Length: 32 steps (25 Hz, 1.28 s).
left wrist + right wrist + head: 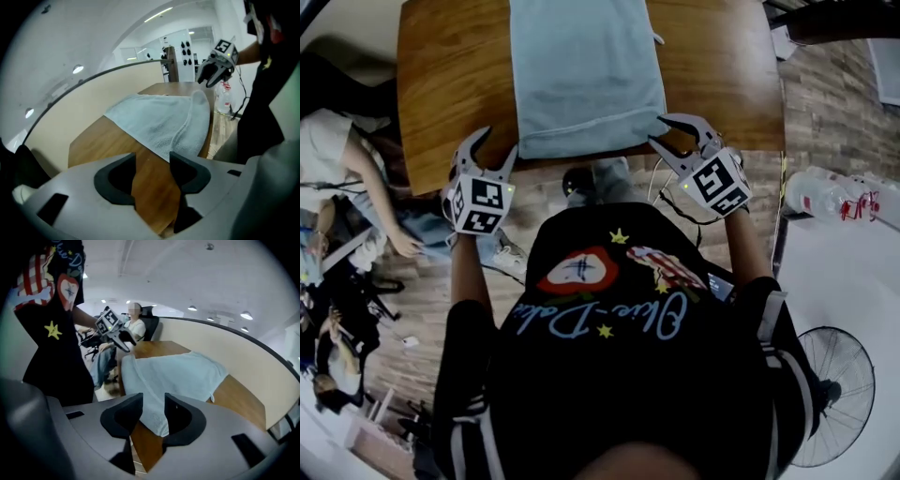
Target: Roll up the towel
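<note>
A light blue towel [586, 75] lies flat on the wooden table [450, 84], its near edge turned over in a low fold along the table's front edge. My left gripper [497, 145] hovers just off the towel's near left corner, jaws open with only bare wood [108, 140] showing between them [152, 164]. At the near right corner my right gripper [658, 129] is also open. In the right gripper view the towel's corner [157, 420] shows through the gap of those jaws [153, 408], with the pads not pressing on it. Each gripper is visible from the other's camera [213, 70] [123, 339].
A curved beige partition [93, 93] rings the table's far side. A person sits on a chair [337, 159] to the left. Plastic bottles [830, 192] and a floor fan [839, 394] are on the right. Cables hang below the table's front edge.
</note>
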{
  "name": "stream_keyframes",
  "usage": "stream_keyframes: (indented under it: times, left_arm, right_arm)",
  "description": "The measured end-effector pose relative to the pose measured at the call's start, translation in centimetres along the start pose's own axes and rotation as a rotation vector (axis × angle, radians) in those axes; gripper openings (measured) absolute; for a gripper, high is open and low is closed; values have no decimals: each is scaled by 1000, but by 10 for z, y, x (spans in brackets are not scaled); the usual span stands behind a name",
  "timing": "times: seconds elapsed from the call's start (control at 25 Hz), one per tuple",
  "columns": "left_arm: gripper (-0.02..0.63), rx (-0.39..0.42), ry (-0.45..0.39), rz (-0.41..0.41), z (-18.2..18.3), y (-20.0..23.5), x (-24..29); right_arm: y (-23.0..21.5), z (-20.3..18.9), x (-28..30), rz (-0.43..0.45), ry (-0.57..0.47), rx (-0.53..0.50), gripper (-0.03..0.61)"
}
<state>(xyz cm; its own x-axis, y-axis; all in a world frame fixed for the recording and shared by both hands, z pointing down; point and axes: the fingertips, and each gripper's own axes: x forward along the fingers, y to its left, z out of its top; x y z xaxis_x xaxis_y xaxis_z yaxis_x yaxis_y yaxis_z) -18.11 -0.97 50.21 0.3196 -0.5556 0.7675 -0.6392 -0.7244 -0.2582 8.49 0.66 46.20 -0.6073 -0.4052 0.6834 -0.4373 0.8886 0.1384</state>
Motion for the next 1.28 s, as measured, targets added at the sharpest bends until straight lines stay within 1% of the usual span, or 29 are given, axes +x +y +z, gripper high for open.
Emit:
stream_keyframes:
  times: [0.04,0.08,0.12,0.16,0.2,0.24,0.32,0.4,0.48,0.6,0.64,0.68,0.76,0.84,0.96,1.04,1.16,1.28]
  left_arm:
    - [218,55,-15,5,3,-4,-9]
    - [202,126,-25,0,6,-13,-16]
    - [187,203,-27,-15,8,-25,-20]
    - [187,276,-22,-35,8,-39,-21]
    - [181,332,-12,-58,6,-52,-20]
    - [176,370,0,-81,3,-63,-17]
    - [174,420,21,-110,-4,-79,-8]
    - [169,461,44,-112,-9,-85,4]
    - [170,484,65,-117,-13,-85,14]
    - [167,477,70,-133,-14,-83,19]
    - [138,476,72,-129,-14,-81,20]
    - [98,476,75,-124,-13,-78,21]
    - [49,461,79,-129,-12,-75,23]
    - [30,430,78,-153,-9,-72,23]
    - [26,373,39,-207,0,-69,19]
    - [26,312,21,-247,4,-65,17]
    - [26,241,36,-302,8,-58,19]
    - [26,169,66,-369,9,-53,25]
  right_arm:
    - [8,-1,2,40,15,-54,129]
    - [16,-5,4,77,37,-109,130]
    - [22,-10,7,108,65,-166,136]
    - [25,-17,10,130,97,-222,143]
    - [27,-24,12,144,130,-274,147]
    - [28,-31,14,151,162,-319,150]
    - [26,-43,19,157,214,-386,150]
    - [22,-54,23,163,250,-425,150]
    - [19,-61,27,167,266,-440,150]
    - [16,-67,32,182,270,-438,150]
    - [15,-69,33,187,269,-431,146]
    - [14,-69,33,190,264,-419,129]
    - [11,-69,33,197,244,-383,58]
    - [9,-67,32,215,220,-336,30]
    - [5,-64,27,259,185,-238,20]
    - [-2,-60,24,295,150,-135,17]
    - [-15,-52,21,345,107,15,17]
    - [-30,-44,24,379,72,97,17]
